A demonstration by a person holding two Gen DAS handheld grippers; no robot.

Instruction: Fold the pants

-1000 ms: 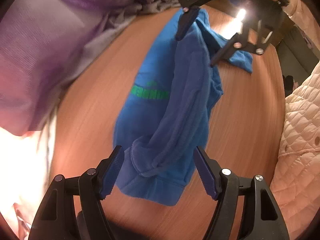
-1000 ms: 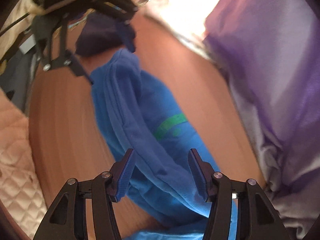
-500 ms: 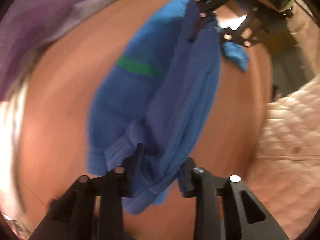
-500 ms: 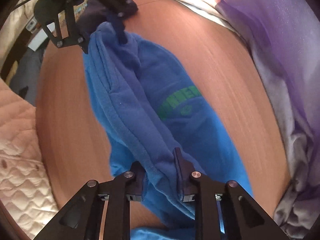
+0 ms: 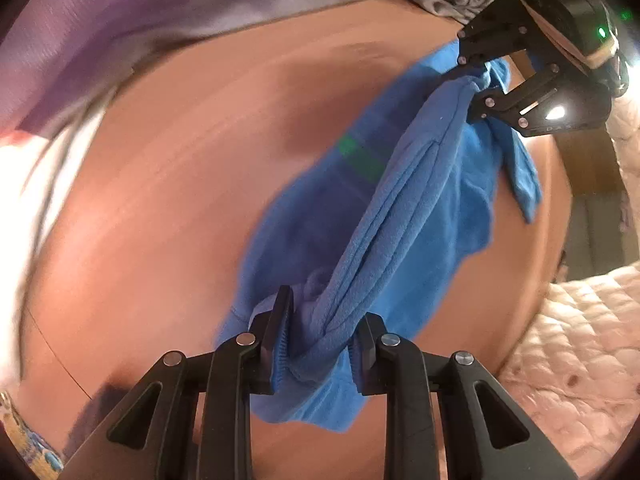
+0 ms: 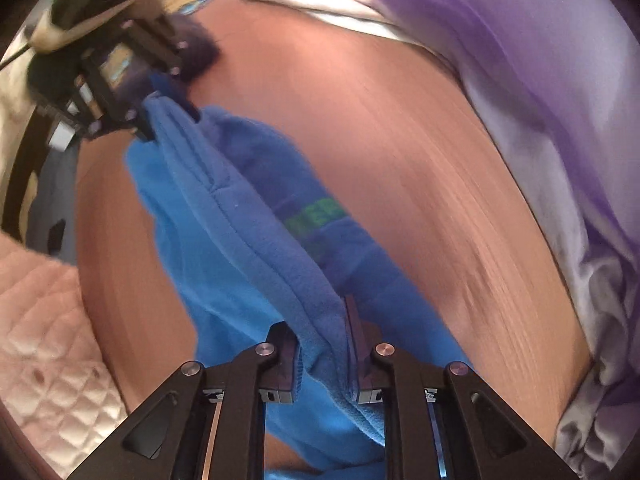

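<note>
Blue fleece pants point(image 5: 420, 200) with a green print lie on a round wooden table point(image 5: 180, 200), one lengthwise ridge of fabric pulled up. My left gripper point(image 5: 326, 310) pinches one end of that ridge, its jaws still closing on the cloth. At the far end, my right gripper point(image 5: 478, 80) holds the same ridge. In the right wrist view the pants point(image 6: 224, 216) run from my right gripper point(image 6: 316, 320), whose jaws are also closing with fabric pressed between the pads, up to my left gripper point(image 6: 160, 108). The ridge stretches taut between the two.
Purple and grey cloth point(image 5: 100, 20) is piled along one side of the table point(image 6: 400, 140), also seen as purple cloth point(image 6: 540, 60). A pale quilted cover point(image 5: 568, 340) borders the opposite side, the same quilted cover point(image 6: 48, 340) in the right wrist view.
Both grippers stood open over the raised fold, then sank and closed on it. The fabric ridge now runs tight from one gripper to the other.
</note>
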